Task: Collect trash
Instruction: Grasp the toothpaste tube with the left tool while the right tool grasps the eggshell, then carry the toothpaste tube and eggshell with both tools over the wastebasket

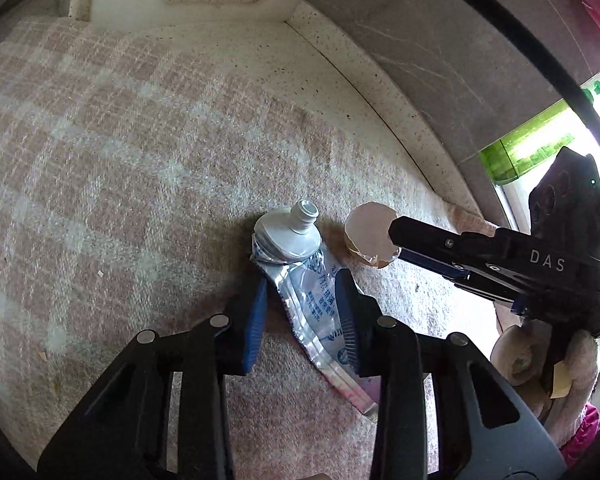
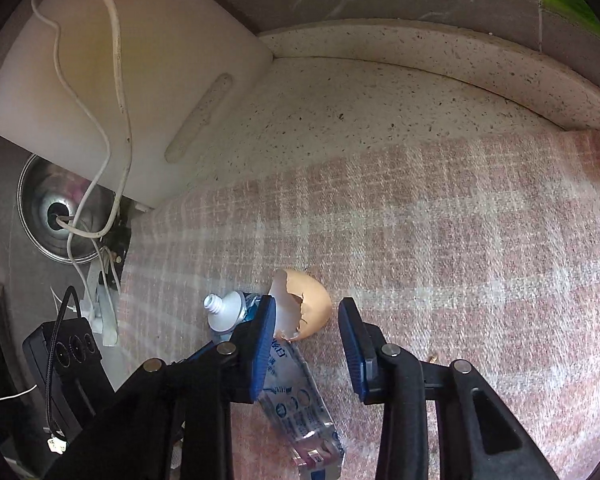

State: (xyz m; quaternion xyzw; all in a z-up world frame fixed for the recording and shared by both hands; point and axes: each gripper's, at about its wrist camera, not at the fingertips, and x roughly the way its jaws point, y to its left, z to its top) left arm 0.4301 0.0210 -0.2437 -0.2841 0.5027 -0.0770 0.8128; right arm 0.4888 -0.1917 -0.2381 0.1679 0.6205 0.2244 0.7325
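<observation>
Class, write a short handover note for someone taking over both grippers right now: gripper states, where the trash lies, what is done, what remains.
Left gripper: jaws straddle the squeezed tube on the plaid cloth; the right pad seems to touch it, no firm grip visible.
Right gripper: open around the eggshell; its left pad is close against the broken edge, the right pad apart.
Tube and eggshell lie side by side on the cloth, tube uncapped.
Done: both grippers lined up on their items.
Left: close on each, gently on the shell, lift, carry to a bin; none is in view.
</observation>
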